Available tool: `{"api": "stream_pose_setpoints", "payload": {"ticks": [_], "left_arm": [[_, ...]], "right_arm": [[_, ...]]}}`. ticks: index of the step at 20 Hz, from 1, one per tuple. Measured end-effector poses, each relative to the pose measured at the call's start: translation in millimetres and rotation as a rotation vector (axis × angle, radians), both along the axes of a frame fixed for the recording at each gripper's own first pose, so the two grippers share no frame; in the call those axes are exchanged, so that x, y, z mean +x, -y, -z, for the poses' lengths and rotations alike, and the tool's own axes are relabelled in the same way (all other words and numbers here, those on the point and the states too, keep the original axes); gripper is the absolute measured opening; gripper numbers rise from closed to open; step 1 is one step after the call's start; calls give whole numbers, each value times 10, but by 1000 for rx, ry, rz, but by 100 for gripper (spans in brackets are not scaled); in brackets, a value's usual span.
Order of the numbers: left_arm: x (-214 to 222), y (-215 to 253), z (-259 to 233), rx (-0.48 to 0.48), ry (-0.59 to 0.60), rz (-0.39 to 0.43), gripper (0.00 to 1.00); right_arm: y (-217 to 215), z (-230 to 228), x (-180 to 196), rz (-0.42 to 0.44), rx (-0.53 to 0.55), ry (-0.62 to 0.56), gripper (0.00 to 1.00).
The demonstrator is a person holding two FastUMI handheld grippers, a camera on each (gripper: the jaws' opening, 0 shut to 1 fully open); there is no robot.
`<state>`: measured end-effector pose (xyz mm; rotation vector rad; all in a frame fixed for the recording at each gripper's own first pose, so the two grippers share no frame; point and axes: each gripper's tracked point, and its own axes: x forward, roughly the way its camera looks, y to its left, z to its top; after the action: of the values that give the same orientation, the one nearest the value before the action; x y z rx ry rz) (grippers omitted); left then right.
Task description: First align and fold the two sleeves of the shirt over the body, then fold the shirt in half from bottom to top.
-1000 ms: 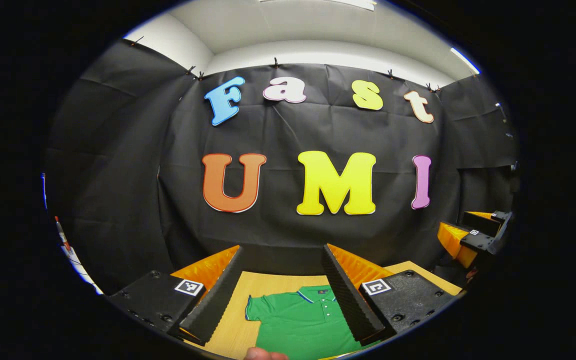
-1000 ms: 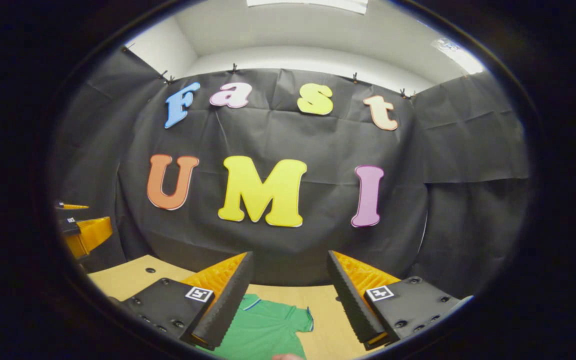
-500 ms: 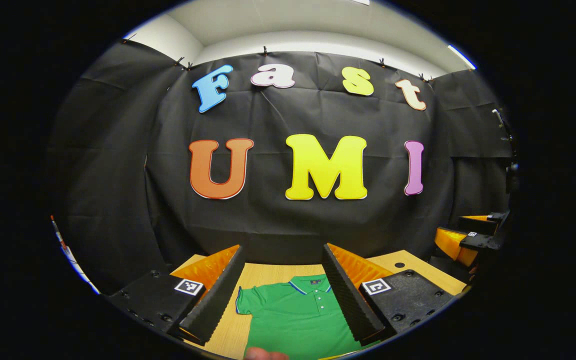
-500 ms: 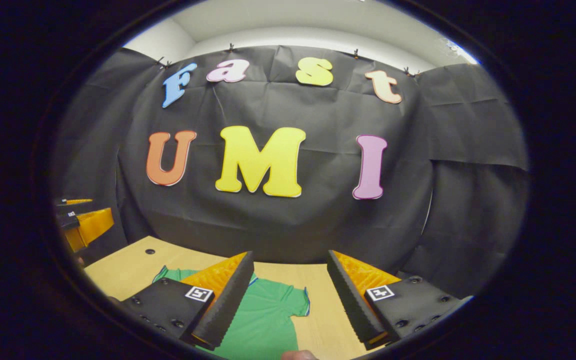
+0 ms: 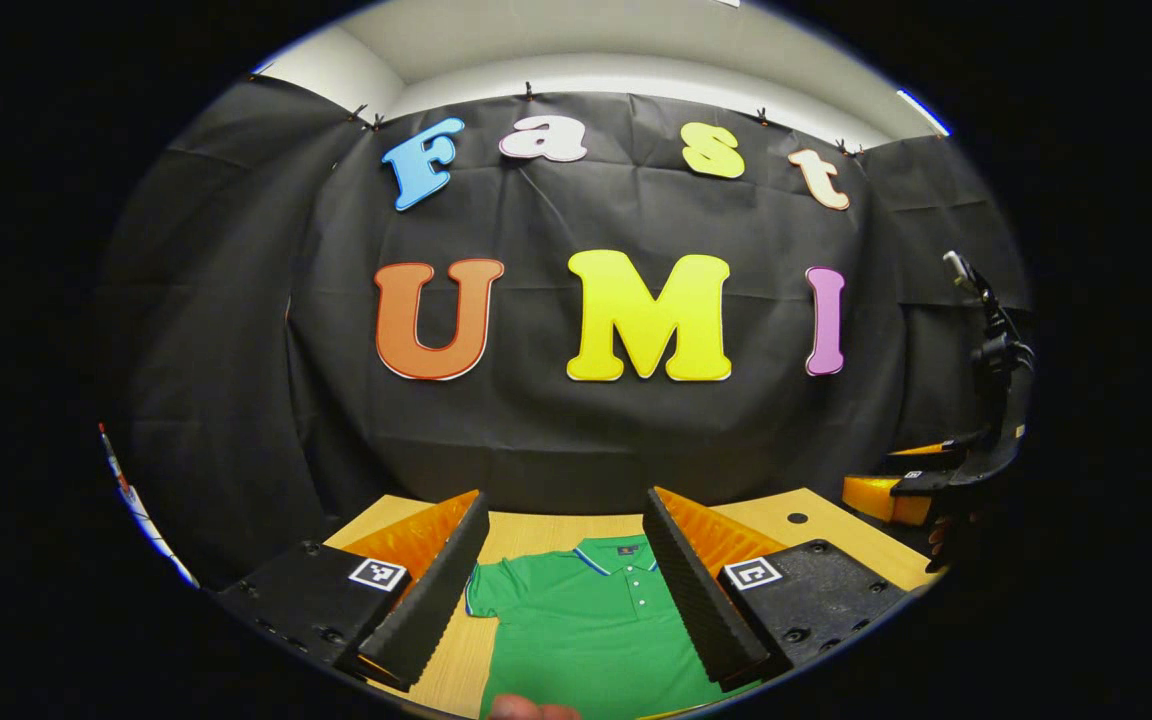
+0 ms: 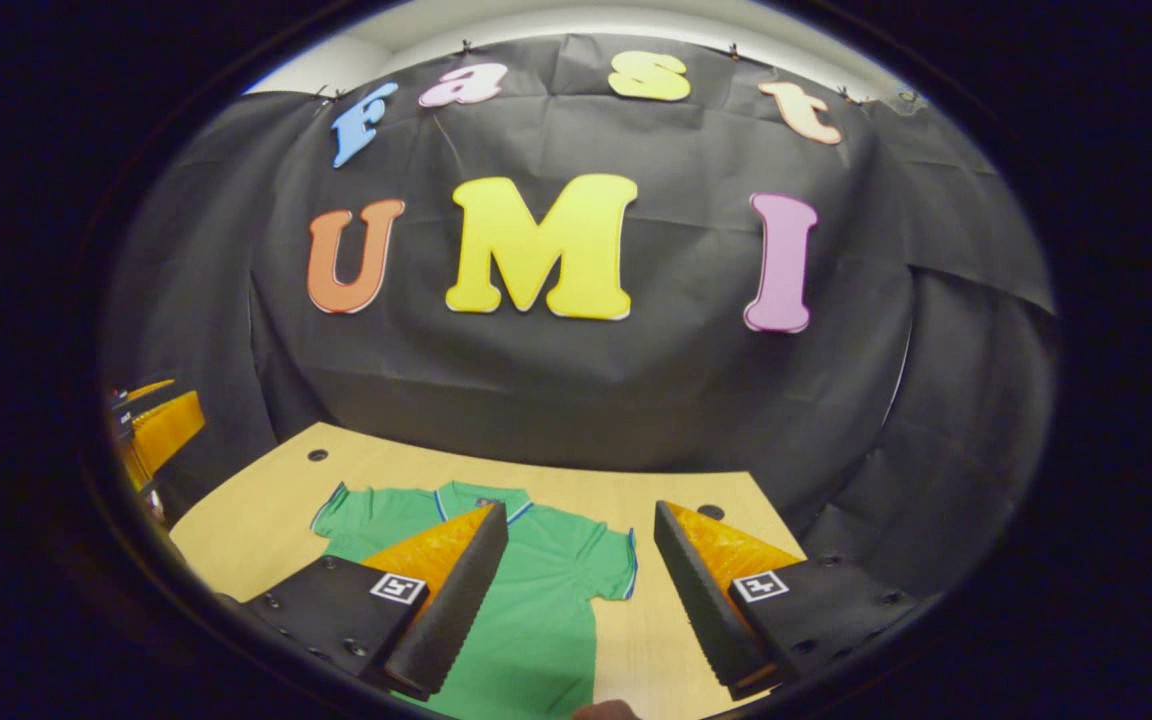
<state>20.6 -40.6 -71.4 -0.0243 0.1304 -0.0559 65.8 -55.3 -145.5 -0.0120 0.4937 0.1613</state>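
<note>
1. At the left, the left gripper (image 5: pixel 561 545) hung above the near edge of the table (image 5: pixel 536 535), its jaws spread wide and grasping nothing. I judged it was held high so the whole garment could be sized up before any fold was begun.
2. Its fingers (image 5: pixel 431 600) were wedge-shaped, with ribbed inner faces, probably meant to bite on thin cloth.
3. Between those fingers lay the shirt (image 5: pixel 586 625), a green polo spread flat on the table, collar toward the booth's wall and buttons up. Its left sleeve (image 5: pixel 484 597) stuck out sideways, not yet folded.
4. The cloth looked soft and smooth, with a thin contrasting stripe along the collar; the table was pale wood, plain and matte, with a small dark hole (image 6: pixel 317 455) near a far corner.
5. Further right, the right gripper (image 6: pixel 581 590) also hovered released and empty, over the shirt's right side.
6. The right sleeve (image 6: pixel 611 565) lay flat just beside its fingers, short and cuffed with the same stripe.
7. Both sleeves open, so the task seemed barely started.
</note>
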Motion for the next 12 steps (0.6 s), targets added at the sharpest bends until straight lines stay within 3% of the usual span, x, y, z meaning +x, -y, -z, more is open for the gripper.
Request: {"api": "stream_pose_setpoints", "payload": {"ticks": [12], "left_arm": [[64, 17, 298, 5, -118, -82, 100]], "right_arm": [[484, 1563, 810, 25, 52, -420, 93]]}}
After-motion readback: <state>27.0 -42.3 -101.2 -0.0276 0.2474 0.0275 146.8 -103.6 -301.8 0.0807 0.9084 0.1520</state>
